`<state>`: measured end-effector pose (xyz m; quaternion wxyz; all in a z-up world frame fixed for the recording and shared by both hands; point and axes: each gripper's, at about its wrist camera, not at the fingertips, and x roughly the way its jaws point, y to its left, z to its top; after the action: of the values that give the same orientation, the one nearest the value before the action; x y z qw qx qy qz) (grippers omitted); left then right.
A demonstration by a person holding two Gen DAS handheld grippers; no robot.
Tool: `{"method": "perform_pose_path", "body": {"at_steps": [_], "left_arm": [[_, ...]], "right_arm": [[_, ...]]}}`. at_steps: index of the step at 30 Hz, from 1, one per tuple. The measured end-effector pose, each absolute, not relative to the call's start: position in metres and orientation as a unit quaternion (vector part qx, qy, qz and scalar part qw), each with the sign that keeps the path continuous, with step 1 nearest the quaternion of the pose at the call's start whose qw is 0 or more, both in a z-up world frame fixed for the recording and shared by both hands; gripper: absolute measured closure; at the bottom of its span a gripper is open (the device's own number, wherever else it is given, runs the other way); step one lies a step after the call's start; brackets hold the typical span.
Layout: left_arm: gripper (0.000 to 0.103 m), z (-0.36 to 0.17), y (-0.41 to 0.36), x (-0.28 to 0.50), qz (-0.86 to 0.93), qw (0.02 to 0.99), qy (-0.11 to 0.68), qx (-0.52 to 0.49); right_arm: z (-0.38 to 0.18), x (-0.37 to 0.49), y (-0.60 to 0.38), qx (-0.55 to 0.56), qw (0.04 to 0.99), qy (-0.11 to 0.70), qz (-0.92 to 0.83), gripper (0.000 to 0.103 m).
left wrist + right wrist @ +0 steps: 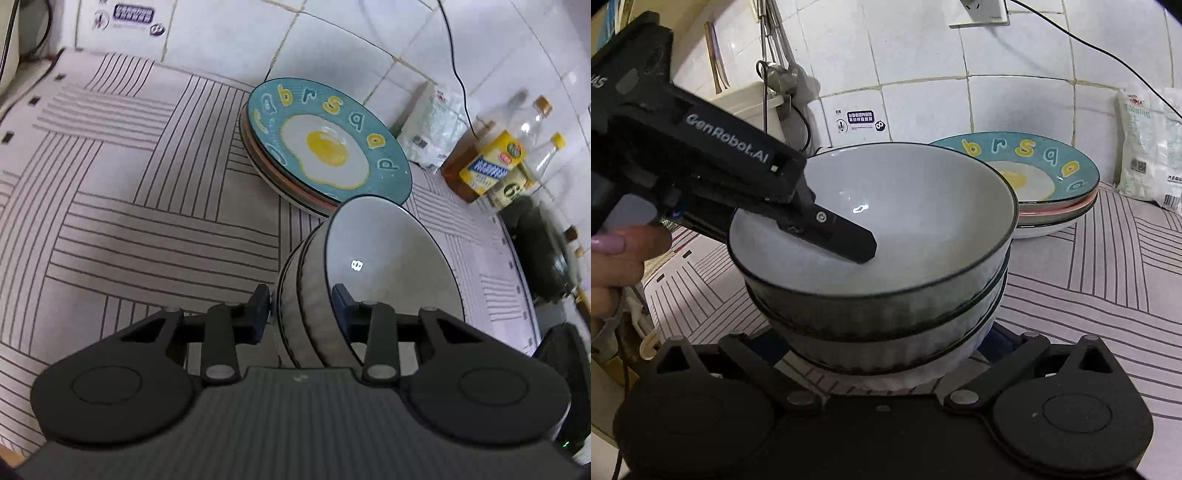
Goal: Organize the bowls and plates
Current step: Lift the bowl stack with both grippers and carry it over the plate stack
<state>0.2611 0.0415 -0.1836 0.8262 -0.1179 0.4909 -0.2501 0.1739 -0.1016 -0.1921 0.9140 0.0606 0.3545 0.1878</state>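
The left gripper (301,310) is clamped on the near rims of the stacked ribbed bowls (317,306), one finger inside the glossy white top bowl (886,221). Only the right wrist view shows the person's hand (617,258) holding it. The right gripper (882,354) sits low beside the stack's base; I cannot tell its jaw state. Beyond the bowls, on the striped cloth (129,184), stands a stack of plates topped by a teal fried-egg plate (328,144), with bottles (491,162) farther off.
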Motion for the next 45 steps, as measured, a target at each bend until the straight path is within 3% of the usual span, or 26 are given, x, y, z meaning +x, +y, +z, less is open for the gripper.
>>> {"method": "perform_pose_path", "body": {"at_steps": [13,23,35,45], "left_arm": [[0.067,-0.169,0.029,0.259,-0.274,0.814,0.507,-0.079],[0.067,-0.127,0.014,0.272,-0.295,0.827,0.478,-0.038],[0.066,-0.099,-0.001,0.324,-0.281,0.854,0.437,-0.040],[0.065,-0.120,-0.020,0.368,-0.270,0.863,0.426,-0.044]], "right_arm": [[-0.188,0.157,-0.105,0.069,0.927,0.328,0.172,0.000],[-0.163,0.164,-0.117,0.071,0.939,0.293,0.168,0.000],[-0.137,0.225,-0.138,0.042,0.949,0.251,0.184,0.000],[-0.145,0.277,-0.157,0.045,0.947,0.268,0.174,0.000]]}}
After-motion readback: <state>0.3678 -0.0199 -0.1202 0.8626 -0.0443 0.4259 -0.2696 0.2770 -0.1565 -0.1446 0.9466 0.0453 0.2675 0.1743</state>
